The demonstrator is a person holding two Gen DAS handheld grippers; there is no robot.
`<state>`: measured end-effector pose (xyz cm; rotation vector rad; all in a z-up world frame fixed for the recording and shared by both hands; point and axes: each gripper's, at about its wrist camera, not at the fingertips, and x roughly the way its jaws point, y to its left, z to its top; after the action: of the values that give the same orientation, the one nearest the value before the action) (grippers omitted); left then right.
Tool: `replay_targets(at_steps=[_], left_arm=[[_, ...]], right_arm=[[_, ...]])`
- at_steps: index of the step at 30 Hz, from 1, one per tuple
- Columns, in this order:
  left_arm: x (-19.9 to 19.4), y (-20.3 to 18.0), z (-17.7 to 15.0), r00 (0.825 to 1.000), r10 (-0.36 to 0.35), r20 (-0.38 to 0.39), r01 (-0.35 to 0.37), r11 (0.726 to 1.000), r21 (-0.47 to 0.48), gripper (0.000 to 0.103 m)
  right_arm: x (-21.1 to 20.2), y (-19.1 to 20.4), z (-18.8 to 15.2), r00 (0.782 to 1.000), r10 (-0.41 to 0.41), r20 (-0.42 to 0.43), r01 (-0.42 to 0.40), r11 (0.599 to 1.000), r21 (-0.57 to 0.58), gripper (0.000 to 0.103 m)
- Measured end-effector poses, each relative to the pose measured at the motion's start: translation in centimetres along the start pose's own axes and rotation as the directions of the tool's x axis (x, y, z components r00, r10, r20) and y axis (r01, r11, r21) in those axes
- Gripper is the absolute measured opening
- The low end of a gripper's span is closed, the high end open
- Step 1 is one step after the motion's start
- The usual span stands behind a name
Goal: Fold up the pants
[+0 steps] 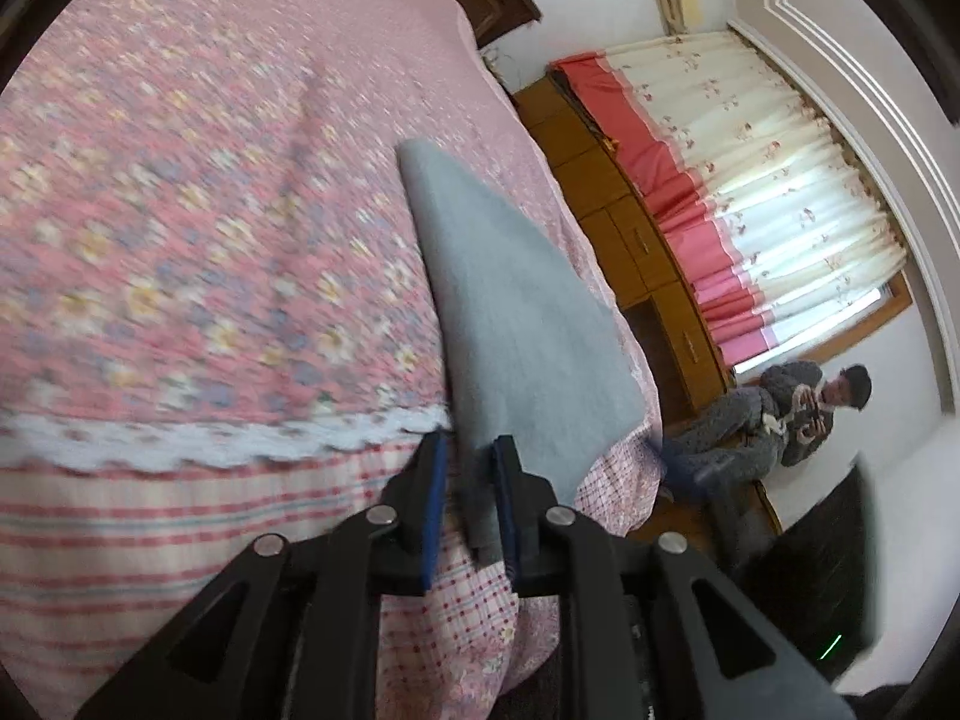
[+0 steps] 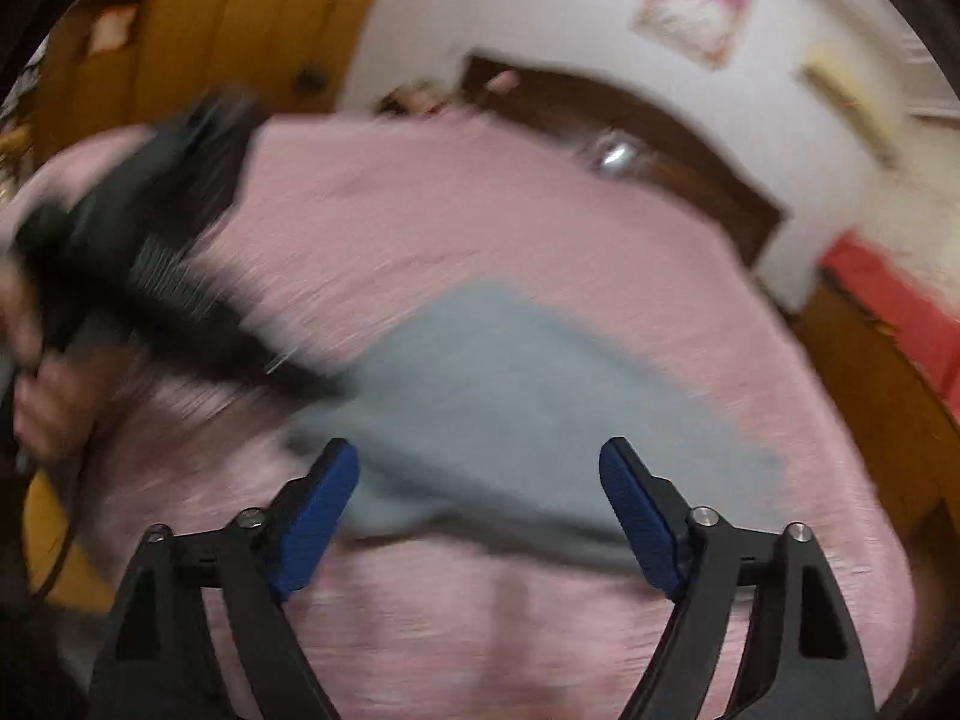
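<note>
One edge of the gray pants (image 1: 516,312) is pinched by the left gripper (image 1: 468,468) over the bed (image 1: 180,210), the right gripper (image 2: 480,468) hangs wide open, and the folding looks only partly done.

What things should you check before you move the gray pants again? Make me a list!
1. Left claw pinching the gray pants: ok, cloth sits between its pads.
2. Right claw ready to grab: ok, it is wide open with nothing in it.
3. Pants folded neatly: cannot tell, the right wrist view is blurred.
4. Pants over the pink bedspread, not hanging off the edge: cannot tell; they reach near its edge.
5. Person sitting by the window out of the way: ok, well off to the side.
</note>
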<state>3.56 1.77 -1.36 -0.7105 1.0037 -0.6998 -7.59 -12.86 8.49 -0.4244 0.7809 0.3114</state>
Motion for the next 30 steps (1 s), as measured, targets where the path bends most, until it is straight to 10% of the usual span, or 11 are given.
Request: replay_targets(at_steps=[8,12,25,30], left_arm=[[-3.3,3.6,2.2,0.997,0.009,0.077,-0.004,0.997,-0.072,0.029],[-2.6,3.1,2.4,0.996,0.051,0.075,-0.048,0.998,-0.035,0.029],[5.7,0.8,11.2,0.997,-0.075,0.023,0.078,0.984,-0.163,0.040],[8.1,1.6,13.9,0.996,-0.080,0.042,0.088,0.959,-0.271,0.011]], right_arm=[[3.0,7.0,0.7,0.968,-0.244,0.051,0.249,0.935,-0.251,0.064],[4.0,9.4,0.8,0.912,-0.400,0.088,0.403,0.837,-0.371,0.031],[1.2,7.6,-0.8,0.959,-0.258,0.116,0.274,0.949,-0.157,0.023],[1.3,5.8,0.3,0.966,-0.218,0.140,0.230,0.971,-0.070,0.022]])
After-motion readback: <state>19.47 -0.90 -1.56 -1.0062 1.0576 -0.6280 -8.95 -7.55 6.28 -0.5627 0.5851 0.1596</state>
